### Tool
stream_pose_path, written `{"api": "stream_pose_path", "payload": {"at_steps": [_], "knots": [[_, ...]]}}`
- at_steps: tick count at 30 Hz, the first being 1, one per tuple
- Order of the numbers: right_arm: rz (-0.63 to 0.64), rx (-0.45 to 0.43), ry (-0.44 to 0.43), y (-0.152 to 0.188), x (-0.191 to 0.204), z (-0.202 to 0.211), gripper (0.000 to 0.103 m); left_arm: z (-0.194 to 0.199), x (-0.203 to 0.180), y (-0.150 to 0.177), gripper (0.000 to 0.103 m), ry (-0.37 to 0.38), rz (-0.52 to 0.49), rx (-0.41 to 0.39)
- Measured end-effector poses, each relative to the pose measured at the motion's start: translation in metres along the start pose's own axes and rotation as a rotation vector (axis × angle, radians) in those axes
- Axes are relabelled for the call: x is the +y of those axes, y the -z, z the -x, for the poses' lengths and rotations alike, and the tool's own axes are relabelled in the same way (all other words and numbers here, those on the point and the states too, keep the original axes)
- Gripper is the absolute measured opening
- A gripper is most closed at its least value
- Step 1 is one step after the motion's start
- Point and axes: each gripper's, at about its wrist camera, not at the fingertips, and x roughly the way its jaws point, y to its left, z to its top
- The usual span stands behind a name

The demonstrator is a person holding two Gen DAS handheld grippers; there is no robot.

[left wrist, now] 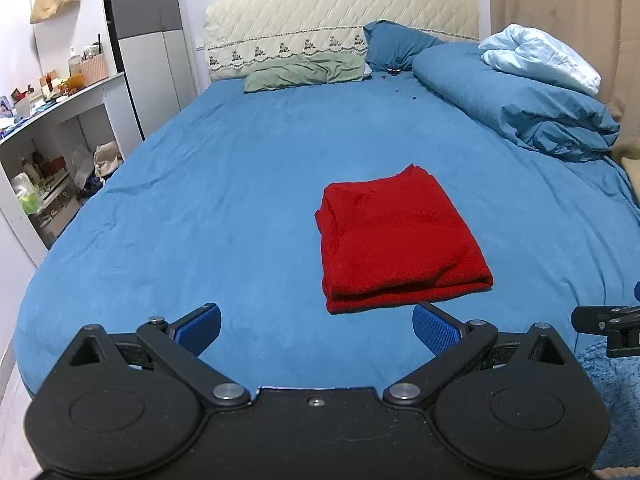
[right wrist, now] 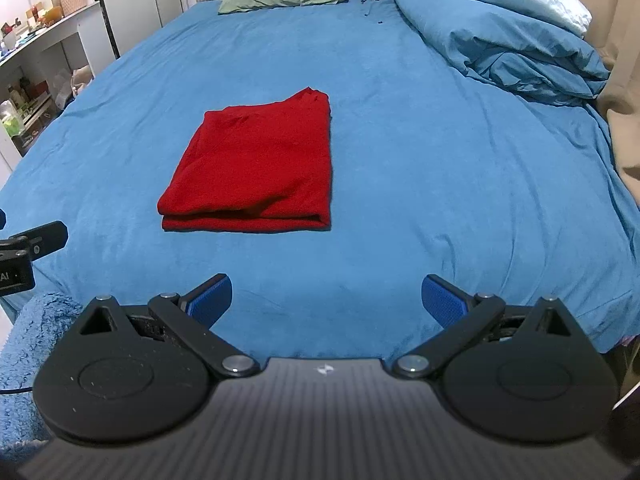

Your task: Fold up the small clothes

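A red garment (left wrist: 396,236) lies folded into a neat rectangle on the blue bed sheet (left wrist: 224,184). It also shows in the right wrist view (right wrist: 256,168), left of centre. My left gripper (left wrist: 316,330) is open and empty, held back near the bed's front edge, with the garment ahead and to its right. My right gripper (right wrist: 326,302) is open and empty, also near the front edge, with the garment ahead and to its left. Neither gripper touches the cloth.
A bunched blue duvet (left wrist: 536,100) with a pale blue cloth (left wrist: 540,58) fills the far right of the bed. Pillows (left wrist: 304,74) lie by the headboard. A cluttered white shelf unit (left wrist: 60,120) stands left of the bed. A fluffy blue fabric (right wrist: 28,360) is at the near edge.
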Motion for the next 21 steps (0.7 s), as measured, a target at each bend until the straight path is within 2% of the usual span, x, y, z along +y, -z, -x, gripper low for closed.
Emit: {"api": "stream_pose_path", "payload": {"at_steps": [21], "knots": [[-0.003,0.0,-0.001,0.0,0.0023,0.0005,0.103,0.0023,0.0016,0.0004,0.103,0.0,0.005,-0.008]]}}
